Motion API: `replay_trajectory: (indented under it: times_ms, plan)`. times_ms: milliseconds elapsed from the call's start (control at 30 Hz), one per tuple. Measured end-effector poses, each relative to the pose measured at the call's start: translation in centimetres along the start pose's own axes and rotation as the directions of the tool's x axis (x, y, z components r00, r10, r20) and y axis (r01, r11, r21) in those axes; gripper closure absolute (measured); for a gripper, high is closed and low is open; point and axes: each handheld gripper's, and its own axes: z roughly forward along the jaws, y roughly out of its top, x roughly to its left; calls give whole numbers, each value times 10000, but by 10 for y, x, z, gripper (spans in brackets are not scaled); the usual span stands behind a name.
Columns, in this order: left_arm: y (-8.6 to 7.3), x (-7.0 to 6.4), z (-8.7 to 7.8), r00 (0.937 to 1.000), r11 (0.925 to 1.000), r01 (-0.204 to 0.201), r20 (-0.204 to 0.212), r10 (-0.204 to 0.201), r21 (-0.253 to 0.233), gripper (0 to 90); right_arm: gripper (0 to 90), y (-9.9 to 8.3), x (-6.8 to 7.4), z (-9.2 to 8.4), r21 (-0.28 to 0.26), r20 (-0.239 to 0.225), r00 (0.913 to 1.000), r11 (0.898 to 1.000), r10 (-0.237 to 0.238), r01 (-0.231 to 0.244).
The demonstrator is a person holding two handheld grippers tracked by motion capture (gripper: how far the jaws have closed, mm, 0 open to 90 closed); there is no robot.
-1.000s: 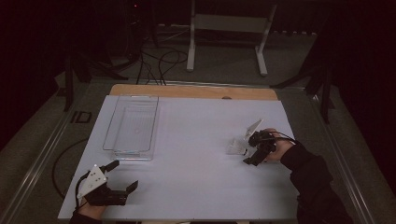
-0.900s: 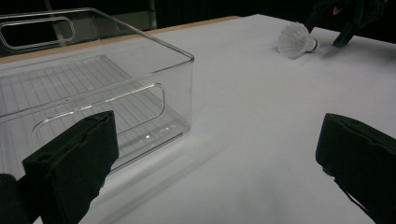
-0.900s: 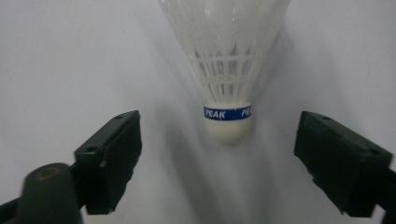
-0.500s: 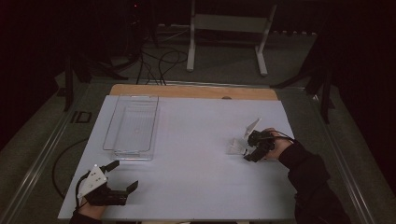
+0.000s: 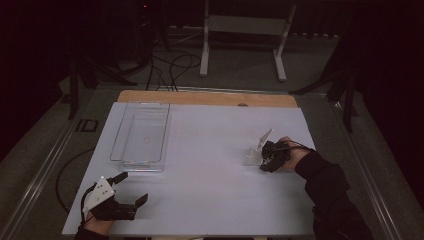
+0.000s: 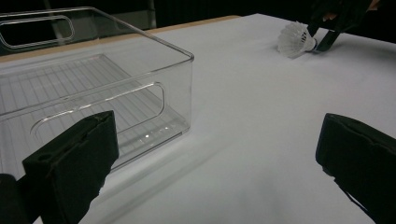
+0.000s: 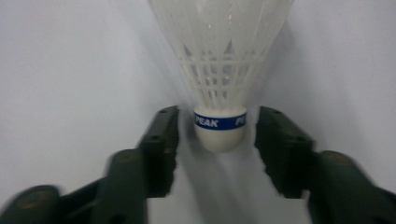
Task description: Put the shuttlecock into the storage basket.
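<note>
A white plastic shuttlecock (image 7: 219, 70) with a blue band around its cork lies on the white table sheet, cork toward my right gripper (image 7: 216, 128). The jaws stand on either side of the cork and have just been closing, but a small gap shows on each side, so the pads do not press it. From above, the shuttlecock (image 5: 251, 157) sits at the right of the table with the right gripper (image 5: 265, 159) against it. My left gripper (image 5: 132, 187) rests open at the near left corner, with nothing between its jaws (image 6: 215, 154).
A clear plastic bin (image 5: 150, 165) stands empty at the left, just beyond the left gripper; its near wall (image 6: 93, 107) fills the left of that view. The far shuttlecock (image 6: 293, 39) and right gripper (image 6: 322, 42) appear there too. A wooden strip (image 5: 205, 98) edges the far side.
The right gripper's jaws have drawn closer together around the shuttlecock's cork, and the hand has crept slightly toward it. The left gripper has stayed still.
</note>
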Motion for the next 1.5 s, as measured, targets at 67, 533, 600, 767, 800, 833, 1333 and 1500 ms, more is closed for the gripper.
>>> replay_trajectory:
  times_ms: [67, 533, 600, 767, 800, 833, 1333, 1500]
  plan:
    - [0, 0, 0, 10000, 10000, -13, -4, 13, 6, 1, 565, 1, -1, 0, 156, -100, 9999, 9999, 16, -15]
    - [0, 0, 0, 10000, 10000, -40, 24, 40, 35, 1, 642, 4, -2, 5, 285, -167, 9998, 9995, -107, 112]
    - [0, 0, 0, 10000, 10000, -29, 22, 29, 35, 1, 648, 4, -2, 5, 301, -169, 9997, 9994, -175, 180]
    - [0, 0, 1, 10000, 10000, -28, 23, 28, 46, 1, 657, 5, -3, 3, 90, -436, 9987, 9996, -272, 276]
    - [0, 0, 1, 10000, 10000, -45, 17, 45, 45, 1, 658, 5, -3, 2, 31, -481, 9985, 9997, -244, 246]
    - [0, 0, 1, 10000, 10000, -45, 17, 45, 45, 1, 658, 5, -3, 2, 31, -481, 9985, 9997, -244, 246]
    - [0, 0, 2, 10000, 9999, -2, 57, 1, 110, 1, 659, 11, 5, -7, 17, -971, 9944, 9992, -408, 412]
    - [0, 0, 2, 10000, 9999, 9, 52, -10, 109, 1, 660, 13, 7, -12, -247, -1040, 9935, 9987, -463, 439]
